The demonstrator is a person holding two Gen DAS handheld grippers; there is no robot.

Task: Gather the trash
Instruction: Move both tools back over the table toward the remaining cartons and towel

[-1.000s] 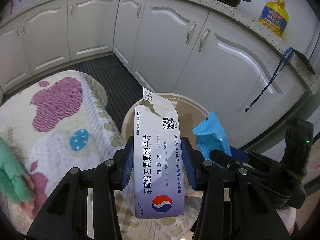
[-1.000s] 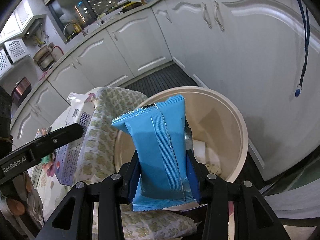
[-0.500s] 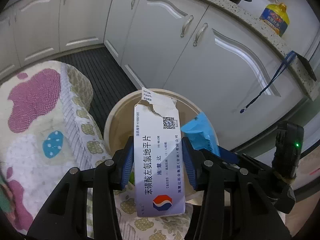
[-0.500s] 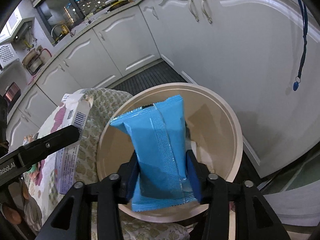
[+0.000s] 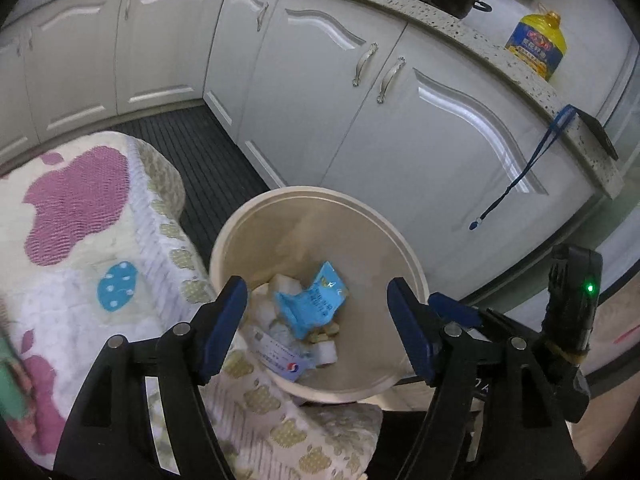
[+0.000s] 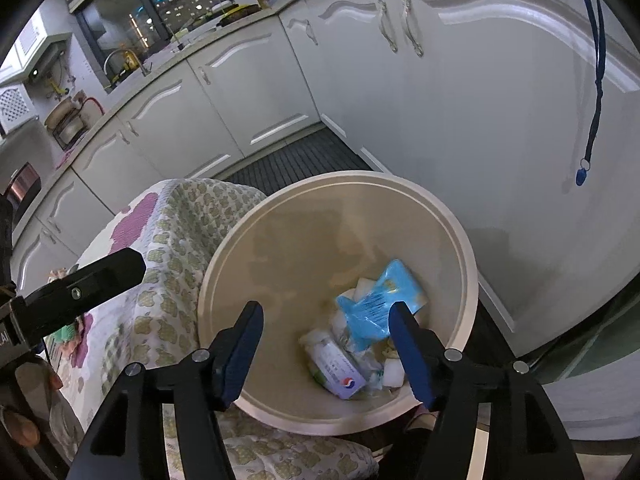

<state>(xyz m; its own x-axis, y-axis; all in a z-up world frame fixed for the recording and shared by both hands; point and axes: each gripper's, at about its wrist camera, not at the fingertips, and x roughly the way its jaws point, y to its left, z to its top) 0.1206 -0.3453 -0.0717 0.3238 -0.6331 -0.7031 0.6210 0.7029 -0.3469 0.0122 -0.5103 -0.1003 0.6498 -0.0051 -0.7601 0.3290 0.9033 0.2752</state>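
Note:
A round cream trash bin [image 5: 404, 256] [image 6: 468, 256] stands on the floor below both grippers. Inside it lie a blue wrapper [image 5: 314, 300] [image 6: 378, 306] and a white medicine box [image 5: 280, 356] [image 6: 338, 368] among white scraps. My left gripper [image 5: 316, 316] hangs over the bin's near rim, its jaws opening with nothing between them. Over the same bin, my right gripper [image 6: 326, 338] has its jaws opening too, and they hold nothing. The left gripper's finger shows as a black bar [image 6: 84, 284] at the left of the right wrist view.
A patterned quilted cover [image 5: 80, 240] [image 6: 168, 248] drapes a surface left of the bin. White kitchen cabinets [image 5: 400, 128] [image 6: 500, 100] stand close behind it, with a blue lanyard [image 5: 520, 172] [image 6: 596, 80] hanging down. A dark ribbed mat [image 5: 208, 160] covers the floor beyond. A yellow oil bottle [image 5: 536, 46] sits on the counter.
Both grippers have opened. The medicine box has dropped from the left one and the blue wrapper from the right one, and both now lie in the bin.

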